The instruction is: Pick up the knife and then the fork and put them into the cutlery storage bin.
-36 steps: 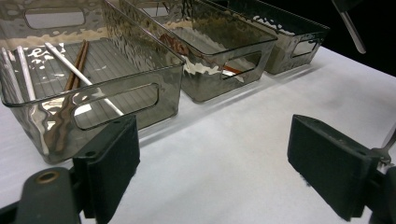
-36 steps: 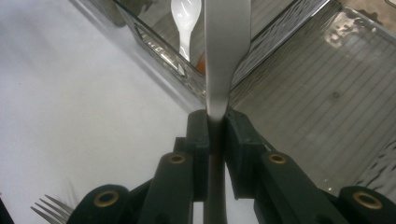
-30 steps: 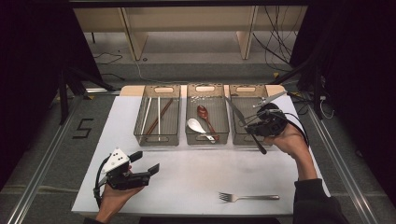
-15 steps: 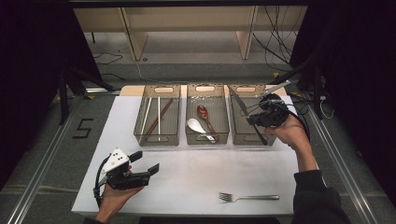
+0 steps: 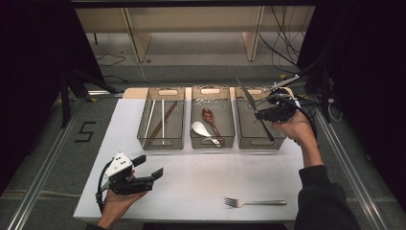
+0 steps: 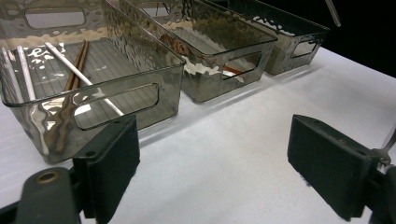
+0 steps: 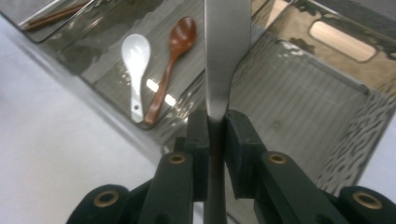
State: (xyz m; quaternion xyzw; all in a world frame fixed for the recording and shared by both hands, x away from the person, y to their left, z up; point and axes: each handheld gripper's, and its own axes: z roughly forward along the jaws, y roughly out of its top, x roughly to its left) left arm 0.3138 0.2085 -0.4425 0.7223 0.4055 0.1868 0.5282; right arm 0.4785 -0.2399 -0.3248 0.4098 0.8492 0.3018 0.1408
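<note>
While the right tongs pinch the stiff, slippery knife mid-length above the right bin, the left tongs stand wide.

Black two-jaw grippers, brass-ringed pivot screws, grey triangular plate, trailing black cables; dark sleeve on right arm.

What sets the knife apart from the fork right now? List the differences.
The knife is clamped in the right hand-held gripper, raised over the right bin; the fork lies loose on the white table. The knife slants; the fork lies flat, tines toward the left hand-held gripper. Both are silver metal cutlery.
</note>
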